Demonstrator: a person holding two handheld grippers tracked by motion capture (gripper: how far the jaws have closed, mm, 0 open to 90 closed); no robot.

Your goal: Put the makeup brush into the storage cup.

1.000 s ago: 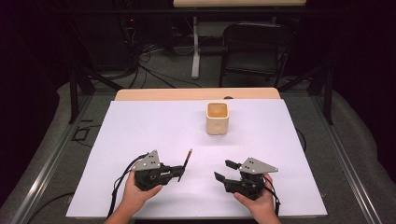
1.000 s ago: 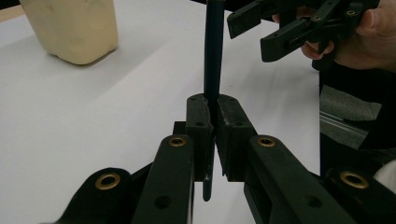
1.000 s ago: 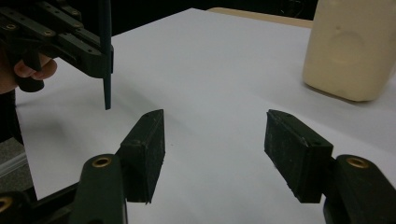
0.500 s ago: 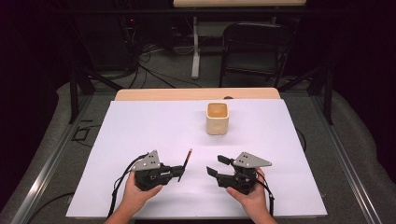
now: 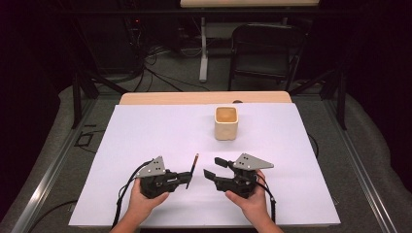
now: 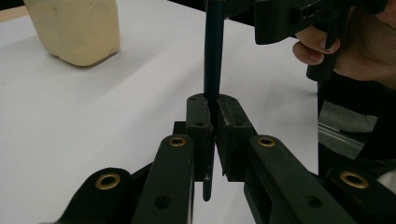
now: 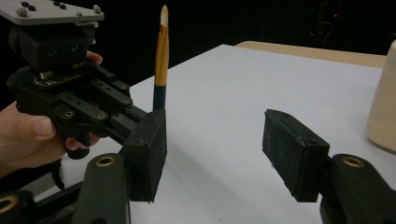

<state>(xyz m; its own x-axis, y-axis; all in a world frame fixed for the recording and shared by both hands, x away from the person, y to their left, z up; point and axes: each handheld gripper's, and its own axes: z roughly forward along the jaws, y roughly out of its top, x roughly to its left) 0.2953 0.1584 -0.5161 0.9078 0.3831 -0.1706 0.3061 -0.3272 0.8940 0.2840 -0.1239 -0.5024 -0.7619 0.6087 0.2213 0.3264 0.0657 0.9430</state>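
My left gripper is shut on a thin brush with a dark blue handle, an orange band and a pale tip. The brush points away from me, toward the table's far side. In the left gripper view the pads clamp the dark handle. My right gripper lies just right of the brush and points left at it. Its jaws have just been closing a little but still stand wide open with nothing between them. The brush rises beyond the left pad. A cream square cup stands farther back.
A white sheet covers the table, with a wooden edge at the far side. A dark chair and cables stand on the floor beyond. The cup also shows at the top left and at the right edge.
My right gripper has moved left toward the brush and risen slightly. The left gripper and the brush have stayed where they were.
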